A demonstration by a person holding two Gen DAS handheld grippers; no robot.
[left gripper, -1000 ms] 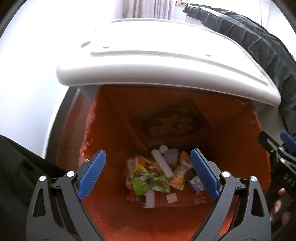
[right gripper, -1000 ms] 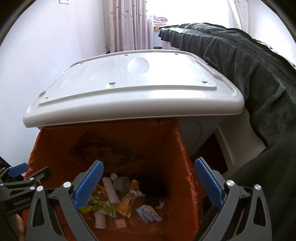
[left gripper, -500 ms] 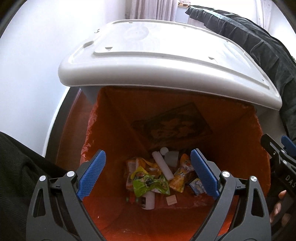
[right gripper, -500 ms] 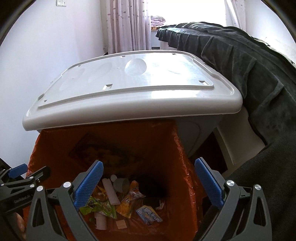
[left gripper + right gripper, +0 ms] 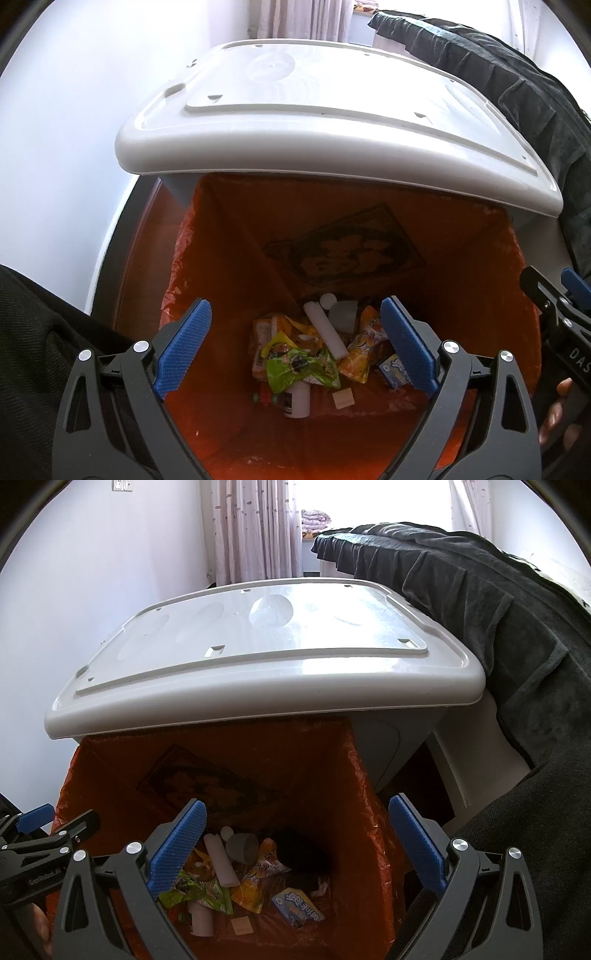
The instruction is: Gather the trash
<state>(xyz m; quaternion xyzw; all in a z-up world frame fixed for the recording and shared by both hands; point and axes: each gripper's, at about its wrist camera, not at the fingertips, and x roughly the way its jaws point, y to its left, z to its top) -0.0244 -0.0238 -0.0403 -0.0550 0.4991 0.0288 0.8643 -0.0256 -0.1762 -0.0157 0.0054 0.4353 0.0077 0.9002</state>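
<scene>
The mouth of the orange-lined bin (image 5: 229, 258) lies open from 3 round through 6 to 9 o'clock; the raised white lid (image 5: 325, 122) overhangs its 12 o'clock edge and closes off entry from above there; snack wrappers (image 5: 301, 365) and a white tube (image 5: 327, 332) cover the bin floor, with bare liner toward 6 o'clock; a dark cloth (image 5: 491, 602) crowds the 2 o'clock side; the wall (image 5: 92, 590) stands at 10 o'clock; the left tool (image 5: 295, 345) and right tool (image 5: 295, 849) hang side by side over the mouth, jaws spread and empty.

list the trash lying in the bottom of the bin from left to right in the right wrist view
green snack wrapper → white tube → grey cup → orange snack packet → blue packet, all lying on the orange bin liner.
</scene>
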